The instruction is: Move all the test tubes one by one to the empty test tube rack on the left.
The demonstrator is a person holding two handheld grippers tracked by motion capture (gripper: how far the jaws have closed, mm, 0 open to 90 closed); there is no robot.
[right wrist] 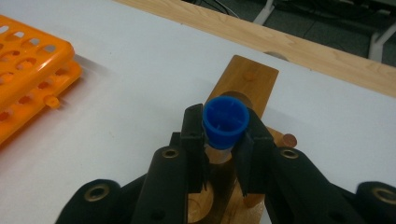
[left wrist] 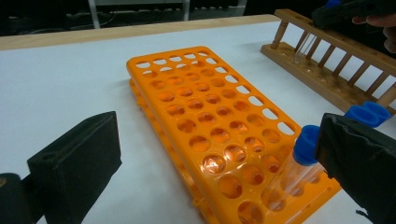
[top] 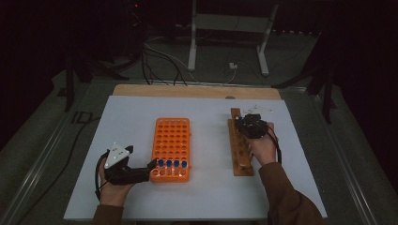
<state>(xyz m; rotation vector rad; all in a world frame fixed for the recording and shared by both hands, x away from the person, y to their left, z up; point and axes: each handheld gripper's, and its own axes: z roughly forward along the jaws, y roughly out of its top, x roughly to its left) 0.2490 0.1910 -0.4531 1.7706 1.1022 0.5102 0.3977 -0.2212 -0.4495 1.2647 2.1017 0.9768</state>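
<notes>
1. Blue-capped tube (right wrist: pixel 226 122) sits between the jaws of the right gripper (right wrist: pixel 225 140), both pads pressed against it just under the cap, so the jaws are clenched on it; the clear tube body drops below the cap toward a hole of the wooden rack (right wrist: pixel 247 79).
2. Seen from the high view, that grasp lies at about 2 o'clock from the surface's middle, at the far end of the wooden rack (top: pixel 240 159), with the right gripper (top: pixel 251 125) over it and the right hand (top: pixel 264 149) behind it.
3. In the left gripper view the same tube (left wrist: pixel 304 46) hangs slightly tilted among the rack's posts at roughly 1 o'clock.
4. Orange rack (top: pixel 172 145) lies at the surface's middle, well apart from the wooden rack, which is at its 3 o'clock.
5. Four blue-capped tubes (top: pixel 172 163) stand in the orange rack's nearest row.
6. Left gripper (top: pixel 150 169) rests at 8 o'clock of the orange rack, against its near left corner, held by the left hand (top: pixel 112 190).
7. Its jaws are spread wide: one pad (left wrist: pixel 79 163) stands over bare surface, the other (left wrist: pixel 359 158) is close by a capped tube (left wrist: pixel 303 149) in the orange rack, nothing pinched between them.
8. White surface (top: pixel 126 122) carries both racks; a wooden strip edges it at 12 o'clock.
</notes>
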